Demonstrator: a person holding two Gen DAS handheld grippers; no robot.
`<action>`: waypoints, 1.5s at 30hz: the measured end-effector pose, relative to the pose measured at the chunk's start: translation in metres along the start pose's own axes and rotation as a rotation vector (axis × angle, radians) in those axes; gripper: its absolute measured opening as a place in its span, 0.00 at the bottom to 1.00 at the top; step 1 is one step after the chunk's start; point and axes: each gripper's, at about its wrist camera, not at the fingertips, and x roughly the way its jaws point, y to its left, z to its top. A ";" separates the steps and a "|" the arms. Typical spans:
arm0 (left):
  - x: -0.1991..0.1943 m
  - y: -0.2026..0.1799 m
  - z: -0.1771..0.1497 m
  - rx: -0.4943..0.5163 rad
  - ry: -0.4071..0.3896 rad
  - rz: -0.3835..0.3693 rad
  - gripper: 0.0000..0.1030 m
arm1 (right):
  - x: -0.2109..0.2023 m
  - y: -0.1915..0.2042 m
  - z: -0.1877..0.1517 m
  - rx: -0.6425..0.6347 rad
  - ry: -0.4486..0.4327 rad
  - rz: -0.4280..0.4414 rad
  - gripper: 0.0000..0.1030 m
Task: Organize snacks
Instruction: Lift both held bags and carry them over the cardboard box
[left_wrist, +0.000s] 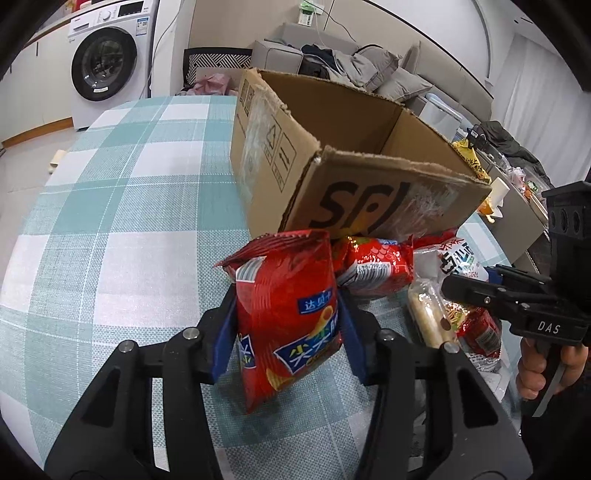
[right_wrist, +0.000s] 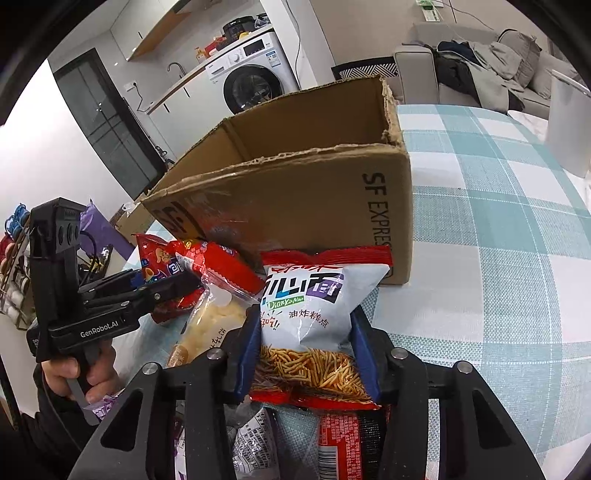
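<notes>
Red chip bag (left_wrist: 286, 314) is squeezed in left claw (left_wrist: 288, 321) above tabletop (left_wrist: 129, 206), to be lifted over cardboard box (left_wrist: 369, 173) rim | grey noodle bag (right_wrist: 314, 306) is squeezed in right claw (right_wrist: 306, 347) beside box, to be dropped inside gently.

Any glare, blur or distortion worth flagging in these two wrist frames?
Left wrist: strong fisheye bending of the tablecloth, dark vignette corners, sharp red bag in the left gripper. Right wrist: same curvature, box text legible, mild sheen on the noodle bag in the right gripper.
</notes>
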 end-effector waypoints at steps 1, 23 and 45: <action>-0.002 0.001 0.001 -0.002 -0.005 0.000 0.46 | -0.001 0.001 0.000 -0.003 -0.001 0.001 0.45; -0.088 -0.034 0.009 0.067 -0.165 0.000 0.46 | -0.054 0.029 0.006 -0.045 -0.118 0.028 0.44; -0.146 -0.081 0.023 0.109 -0.263 -0.045 0.46 | -0.097 0.038 0.019 -0.017 -0.255 0.044 0.44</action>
